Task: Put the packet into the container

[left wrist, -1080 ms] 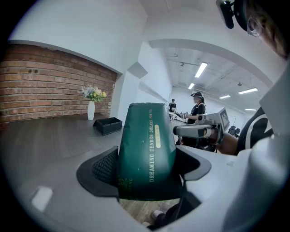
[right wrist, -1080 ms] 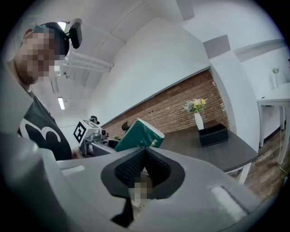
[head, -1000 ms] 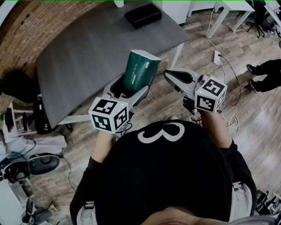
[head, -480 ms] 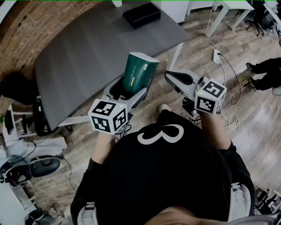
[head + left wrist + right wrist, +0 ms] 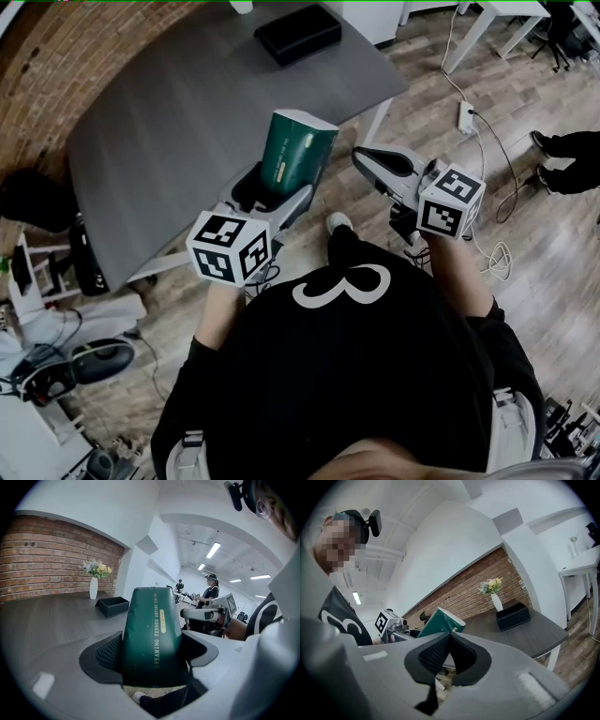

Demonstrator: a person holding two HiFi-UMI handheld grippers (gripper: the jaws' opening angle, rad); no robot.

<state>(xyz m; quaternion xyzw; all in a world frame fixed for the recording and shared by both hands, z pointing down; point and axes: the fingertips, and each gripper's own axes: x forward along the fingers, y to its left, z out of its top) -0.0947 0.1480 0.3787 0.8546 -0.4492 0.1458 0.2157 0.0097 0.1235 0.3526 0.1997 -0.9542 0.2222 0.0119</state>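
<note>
Packet (image 5: 297, 150) stands upright, clamped low in the jaws of our left gripper (image 5: 277, 192), short of the desk (image 5: 178, 112). Our right gripper (image 5: 368, 159) has its jaws closed on nothing. We should carry it level over the far container (image 5: 300, 33), then lower before releasing.

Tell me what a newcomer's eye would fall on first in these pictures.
The tall green packet stands out first, held upright and clamped in the left tool, in front of the grey table. Next comes the black container at the table's far end. The right tool, beside the packet, is shut and empty.
</note>
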